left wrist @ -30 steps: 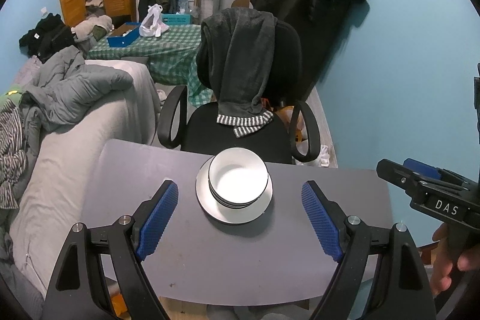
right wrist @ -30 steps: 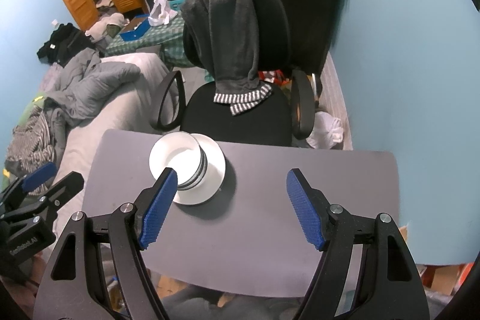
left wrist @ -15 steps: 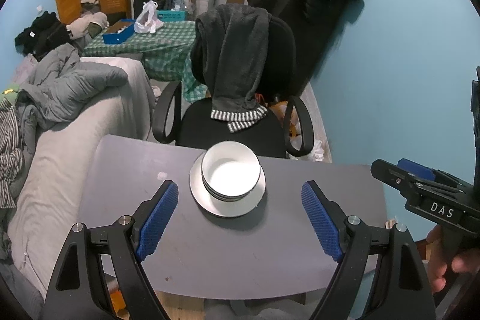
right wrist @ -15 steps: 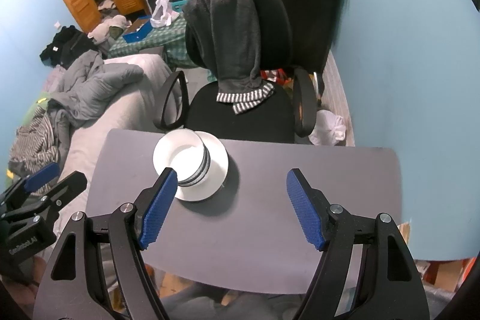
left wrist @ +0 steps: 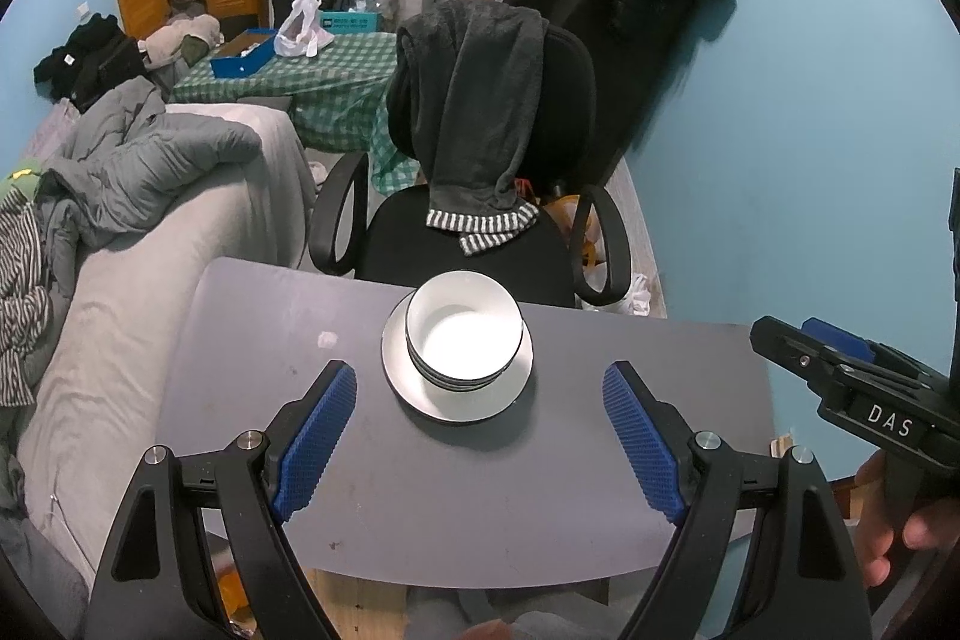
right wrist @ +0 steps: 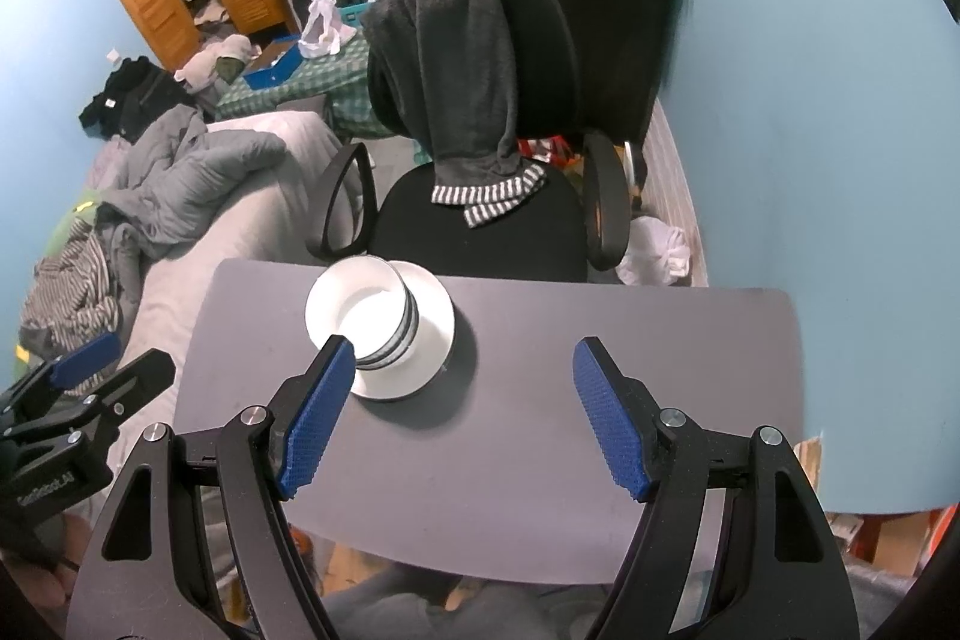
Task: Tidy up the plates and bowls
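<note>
- A grey sofa [left wrist: 156,280], the biggest thing here, is running along the left side of the room, and a crumpled grey quilt [left wrist: 138,166] is lying over its far end.
- A grey table [left wrist: 468,472] is standing in the foreground under both tools, with its left edge just beside the sofa.
- A black office chair [left wrist: 480,250] is sitting just beyond the far edge of the table, facing it, and a dark grey garment [left wrist: 480,100] with striped cuffs is hanging over its backrest down onto the seat.
- The left gripper [left wrist: 480,436] is hovering above the near half of the table, tilting downward; its jaws are standing wide apart with nothing between them, and the blue pads [left wrist: 315,442] are touching nothing.
- The right gripper [right wrist: 462,418] is hovering in the same way farther right over the table, with its jaws also spread wide and holding nothing; in the right wrist view its left pad is overlapping the near rim of the dishes, but whether it is touching them cannot be told.
- A hand [left wrist: 894,526] is gripping the handle of the right gripper at the lower right edge of the left wrist view.
- A white plate [left wrist: 457,367] is resting flat on the far middle of the table, near the chair.
- A stack of white bowls [left wrist: 463,331] with dark rims is sitting upright on the plate, nested one inside another, set slightly toward the plate's far side.
</note>
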A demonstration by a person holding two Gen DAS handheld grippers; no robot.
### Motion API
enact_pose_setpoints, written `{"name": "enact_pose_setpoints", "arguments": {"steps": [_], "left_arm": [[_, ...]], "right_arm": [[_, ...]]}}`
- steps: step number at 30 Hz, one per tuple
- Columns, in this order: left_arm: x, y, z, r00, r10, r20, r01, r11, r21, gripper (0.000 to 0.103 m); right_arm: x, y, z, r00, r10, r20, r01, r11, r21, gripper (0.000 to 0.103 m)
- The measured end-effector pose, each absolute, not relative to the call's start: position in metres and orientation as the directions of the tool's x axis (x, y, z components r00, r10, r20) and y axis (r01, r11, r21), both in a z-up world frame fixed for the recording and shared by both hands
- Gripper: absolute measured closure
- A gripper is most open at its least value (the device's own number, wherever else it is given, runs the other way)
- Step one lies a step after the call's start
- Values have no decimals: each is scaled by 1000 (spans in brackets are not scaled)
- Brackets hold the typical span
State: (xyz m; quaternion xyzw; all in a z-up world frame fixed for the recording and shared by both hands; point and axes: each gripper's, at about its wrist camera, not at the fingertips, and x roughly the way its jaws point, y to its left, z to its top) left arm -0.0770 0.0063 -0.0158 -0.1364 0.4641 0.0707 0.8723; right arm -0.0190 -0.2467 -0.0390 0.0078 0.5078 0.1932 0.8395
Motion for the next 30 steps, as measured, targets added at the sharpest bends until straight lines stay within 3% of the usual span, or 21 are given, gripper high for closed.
{"name": "enact_pose_setpoints", "arguments": {"steps": [30], "left_arm": [[-79,11,-19,533,4,-846,-267,950,-163,17]], "right_arm": [[-24,-246,-43,400,330,-855,-314,926,211,28]]}}
